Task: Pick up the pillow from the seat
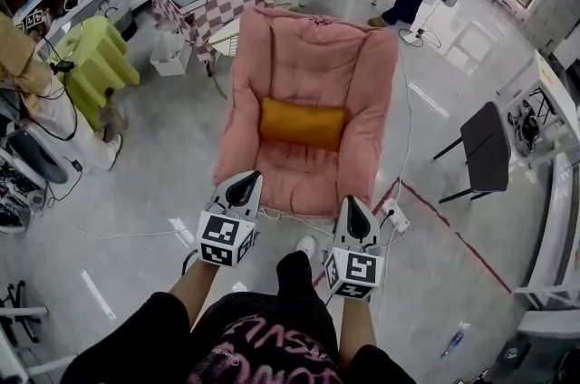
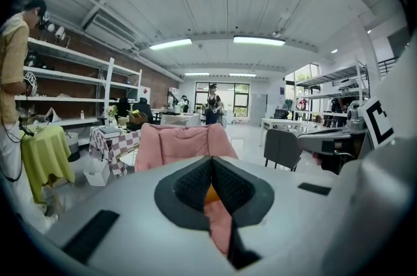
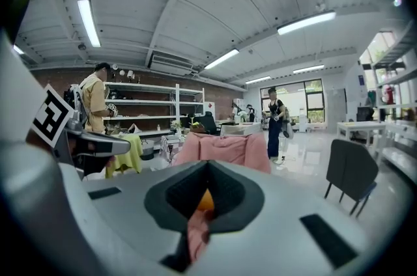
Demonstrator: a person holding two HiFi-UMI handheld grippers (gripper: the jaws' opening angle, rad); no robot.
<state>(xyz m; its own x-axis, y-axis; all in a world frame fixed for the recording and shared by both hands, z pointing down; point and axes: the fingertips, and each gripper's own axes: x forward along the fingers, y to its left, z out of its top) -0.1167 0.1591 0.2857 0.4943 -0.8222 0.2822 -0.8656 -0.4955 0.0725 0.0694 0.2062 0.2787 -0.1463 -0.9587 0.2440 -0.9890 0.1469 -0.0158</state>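
Pillow (image 1: 303, 123): orange, on pink armchair (image 1: 313, 56) seat, long axis crosswise to me | my left gripper (image 1: 243, 185), right gripper (image 1: 353, 212): jaws pressed together, empty | bearing: pillow dead ahead, centred between both, untouched; left looks marginally nearer.

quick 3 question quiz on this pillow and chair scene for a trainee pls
1. True or false: the pillow lies on the floor beside the chair.
2. What colour is the pillow? A) orange B) green C) blue
3. Does the left gripper or the right gripper hold anything?

Key
1. False: it lies on the chair.
2. A
3. No: both are shut and empty, short of the pillow.
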